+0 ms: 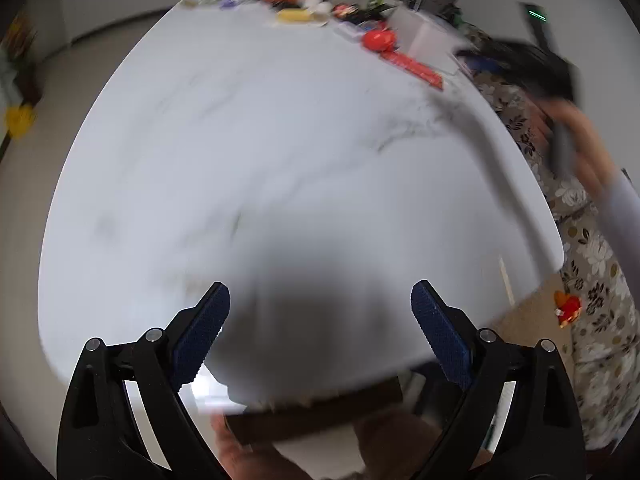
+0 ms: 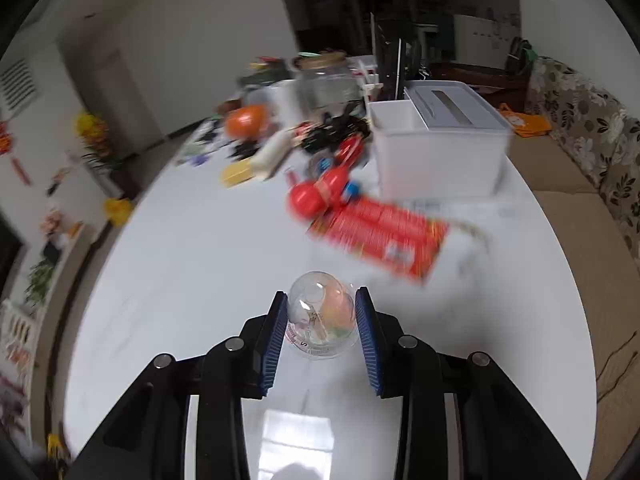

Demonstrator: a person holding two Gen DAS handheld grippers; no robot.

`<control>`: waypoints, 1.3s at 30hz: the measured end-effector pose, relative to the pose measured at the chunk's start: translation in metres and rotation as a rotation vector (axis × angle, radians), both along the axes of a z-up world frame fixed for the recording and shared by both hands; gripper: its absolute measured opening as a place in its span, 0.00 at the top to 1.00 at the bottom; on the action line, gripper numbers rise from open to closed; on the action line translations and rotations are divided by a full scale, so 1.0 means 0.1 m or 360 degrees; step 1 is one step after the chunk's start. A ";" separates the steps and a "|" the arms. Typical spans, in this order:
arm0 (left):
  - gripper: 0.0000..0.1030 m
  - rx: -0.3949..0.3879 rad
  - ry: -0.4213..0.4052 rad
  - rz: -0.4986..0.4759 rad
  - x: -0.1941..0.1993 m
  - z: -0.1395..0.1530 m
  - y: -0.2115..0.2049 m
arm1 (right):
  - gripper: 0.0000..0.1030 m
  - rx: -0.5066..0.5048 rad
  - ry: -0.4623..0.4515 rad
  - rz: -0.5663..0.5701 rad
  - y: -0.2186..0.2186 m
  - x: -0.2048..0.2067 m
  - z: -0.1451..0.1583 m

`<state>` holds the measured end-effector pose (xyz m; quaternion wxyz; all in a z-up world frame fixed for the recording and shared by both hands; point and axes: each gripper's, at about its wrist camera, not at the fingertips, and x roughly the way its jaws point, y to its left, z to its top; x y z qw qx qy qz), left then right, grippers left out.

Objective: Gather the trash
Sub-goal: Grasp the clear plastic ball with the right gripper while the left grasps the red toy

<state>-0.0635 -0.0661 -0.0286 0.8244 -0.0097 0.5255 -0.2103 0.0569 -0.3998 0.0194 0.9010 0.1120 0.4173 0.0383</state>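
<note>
Your right gripper [image 2: 321, 300] clamps a clear plastic cup [image 2: 320, 320]; your left gripper [image 1: 320, 296] stands wide open with nothing in it.

In the right wrist view, the blue pads [image 2: 365, 332] press on both sides of the clear domed cup, which holds pale orange and green scraps and hangs above the white marble table [image 2: 192, 280]. On the cup's rim you can read a single "S"; the rest of its print is too small to make out. Past it lie a flat red package [image 2: 380, 240] with a white label too blurred to read, a red gourd-shaped toy [image 2: 316, 196], and a white plastic bin [image 2: 436, 156]. In the left wrist view, your left gripper's fingers [image 1: 200, 332] are spread over the bare tabletop near its edge.
</note>
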 end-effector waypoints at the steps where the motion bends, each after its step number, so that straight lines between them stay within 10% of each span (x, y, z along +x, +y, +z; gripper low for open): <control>1: 0.13 0.0008 -0.0028 -0.0036 0.14 0.02 -0.11 | 0.66 -0.0017 -0.0020 0.0013 0.03 -0.25 0.05; 12: 0.13 0.0032 -0.0246 -0.0227 2.11 -0.01 -1.78 | 0.66 0.0031 -0.0047 -0.0013 0.09 -1.90 0.27; 23: 0.13 0.0080 -0.0154 -0.0013 3.49 -0.23 -2.53 | 0.66 0.0124 0.0021 -0.0066 0.12 -2.20 0.04; 28: 0.27 0.0207 -0.0135 -0.0013 3.66 -0.34 -2.76 | 0.66 0.0161 0.0017 -0.0122 0.02 -2.17 0.01; 30: 0.52 0.0266 -0.0158 -0.0020 3.60 -0.32 -2.79 | 0.66 0.0163 0.0015 -0.0128 -0.01 -2.17 0.01; 39: 0.52 0.0208 -0.0185 -0.0057 3.04 -0.05 -2.44 | 0.66 0.0151 0.0000 -0.0080 0.15 -2.08 0.04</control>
